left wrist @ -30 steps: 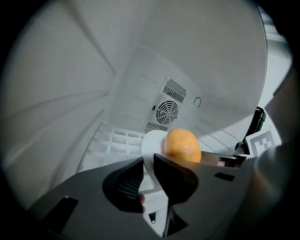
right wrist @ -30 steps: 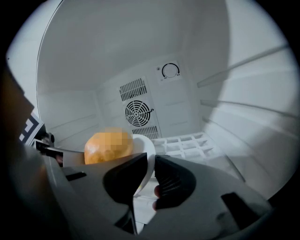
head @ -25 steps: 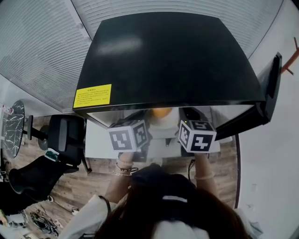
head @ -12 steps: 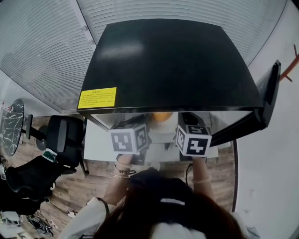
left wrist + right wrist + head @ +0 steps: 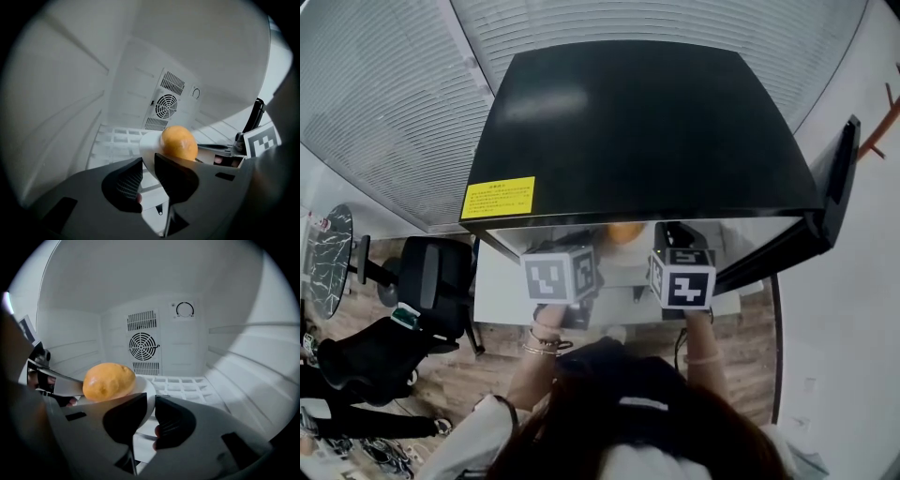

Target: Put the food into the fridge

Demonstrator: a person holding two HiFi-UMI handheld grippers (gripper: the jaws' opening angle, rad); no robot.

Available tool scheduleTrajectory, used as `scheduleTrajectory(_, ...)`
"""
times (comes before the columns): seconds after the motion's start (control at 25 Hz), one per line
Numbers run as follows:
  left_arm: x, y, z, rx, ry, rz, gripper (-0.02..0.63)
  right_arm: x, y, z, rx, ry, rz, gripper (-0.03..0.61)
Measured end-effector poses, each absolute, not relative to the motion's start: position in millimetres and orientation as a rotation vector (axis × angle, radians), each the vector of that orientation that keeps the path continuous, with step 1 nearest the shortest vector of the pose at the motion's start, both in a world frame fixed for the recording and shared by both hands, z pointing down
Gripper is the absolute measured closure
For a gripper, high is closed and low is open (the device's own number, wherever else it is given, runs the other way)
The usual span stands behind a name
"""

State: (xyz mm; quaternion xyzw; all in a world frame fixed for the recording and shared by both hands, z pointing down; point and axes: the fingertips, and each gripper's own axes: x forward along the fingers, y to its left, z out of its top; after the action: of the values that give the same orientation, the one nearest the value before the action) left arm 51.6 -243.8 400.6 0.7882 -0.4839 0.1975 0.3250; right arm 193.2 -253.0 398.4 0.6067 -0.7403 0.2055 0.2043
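Far to the left in the head view we see a black office chair (image 5: 431, 281) on the wooden floor. Next to it stands the fridge (image 5: 647, 122), low and black, with a yellow label (image 5: 498, 198) on the left front corner of its top. We are reaching into its open white interior with both tools. The left gripper (image 5: 148, 161) points down into the compartment. Its jaws have just been opening a little, yet the left rim of a white plate (image 5: 149, 145) sits between them and fills the narrow gap from pad to pad, so we read it as clamped on that rim. On the plate lies the food (image 5: 179, 142), a rounded orange-yellow lump. It sits inside the fridge, above the white grid shelf (image 5: 117, 140) and in front of the round fan vent (image 5: 165, 106) on the back wall. We cannot tell whether the plate touches the shelf. Further right, the right gripper (image 5: 151, 401) grips the opposite rim, with its jaws closed on the white edge and the food just to the left of them in its own view. A dial (image 5: 184, 310) is on the back wall above and to the right of the vent. At the far right of the head view the black door (image 5: 834, 202) stands swung open.
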Motion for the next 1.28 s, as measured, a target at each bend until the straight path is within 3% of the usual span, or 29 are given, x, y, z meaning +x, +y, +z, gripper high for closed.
scheduleTrajectory(1.28,36.2,-229.4,382.1,2.175,-1.464,0.429,0.502,199.6,-244.1,387.1,1.787,-2.093,0.455,0.52)
